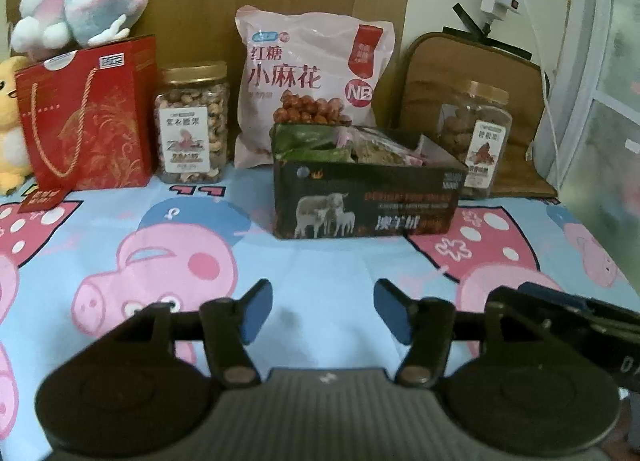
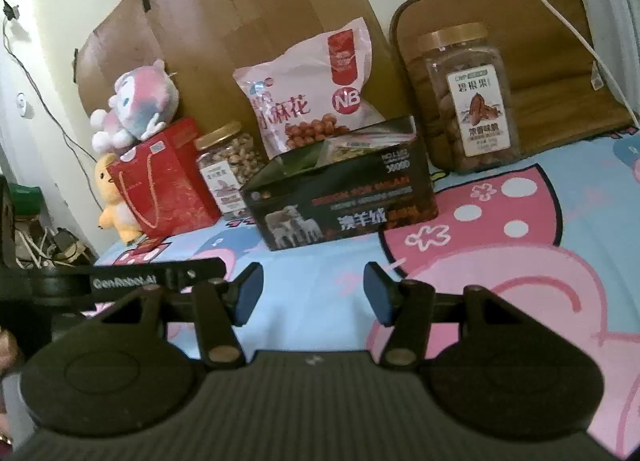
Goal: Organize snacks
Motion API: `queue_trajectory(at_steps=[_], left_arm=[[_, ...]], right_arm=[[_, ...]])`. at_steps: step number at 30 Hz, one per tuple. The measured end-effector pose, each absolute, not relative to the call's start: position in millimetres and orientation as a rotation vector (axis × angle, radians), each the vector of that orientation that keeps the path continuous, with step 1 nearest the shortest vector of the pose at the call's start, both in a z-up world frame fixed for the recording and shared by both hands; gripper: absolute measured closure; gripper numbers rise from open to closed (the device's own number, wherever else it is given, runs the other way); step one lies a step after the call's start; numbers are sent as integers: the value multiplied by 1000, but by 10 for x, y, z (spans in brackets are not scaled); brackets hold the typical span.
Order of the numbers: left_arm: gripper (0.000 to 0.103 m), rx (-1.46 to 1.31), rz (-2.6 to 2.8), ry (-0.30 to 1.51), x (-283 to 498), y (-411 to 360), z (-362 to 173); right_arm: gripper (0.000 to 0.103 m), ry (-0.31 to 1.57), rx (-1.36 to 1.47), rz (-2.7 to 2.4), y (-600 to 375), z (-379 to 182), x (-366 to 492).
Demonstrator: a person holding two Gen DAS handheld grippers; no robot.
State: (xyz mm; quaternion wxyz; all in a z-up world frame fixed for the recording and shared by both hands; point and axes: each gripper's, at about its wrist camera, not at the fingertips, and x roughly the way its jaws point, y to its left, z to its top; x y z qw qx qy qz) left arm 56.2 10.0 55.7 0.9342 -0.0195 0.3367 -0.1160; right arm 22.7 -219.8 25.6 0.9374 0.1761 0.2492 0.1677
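Hovering low over the cartoon sheet (image 1: 320, 261), your left gripper (image 1: 323, 311) and right gripper (image 2: 313, 293) both gape empty; ahead sits one black snack box (image 1: 366, 201), behind it two nut jars (image 1: 193, 123) and one pink bag (image 1: 312, 73).

Both wrist views look low across the bedsheet (image 1: 320, 261), sharing the black box (image 2: 344, 197) ahead.
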Motion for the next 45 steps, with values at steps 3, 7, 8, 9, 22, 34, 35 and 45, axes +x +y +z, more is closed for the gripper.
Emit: queue_trajectory(at_steps=[3, 7, 8, 9, 22, 34, 35, 45], left_arm=[[40, -33, -227, 691, 451, 109, 526], [7, -10, -190, 679, 310, 100, 490], [7, -1, -179, 671, 270, 92, 485], [7, 7, -175, 669, 235, 85, 481], [3, 30, -178, 645, -81, 17, 500], [0, 29, -167, 648, -303, -10, 506], [0, 27, -162, 649, -322, -7, 501], [0, 93, -74, 700, -410, -64, 478]], right_arm=[[45, 502, 360, 340, -2179, 259, 127], [45, 508, 369, 334, -2160, 238, 21], [45, 510, 372, 333, -2154, 230, -3], [45, 513, 373, 331, -2151, 224, -24], [39, 485, 378, 334, -2122, 261, -322], [32, 416, 390, 268, -2182, 318, -585], [31, 406, 393, 259, -2192, 324, -612], [8, 367, 428, 192, -2243, 296, -762]])
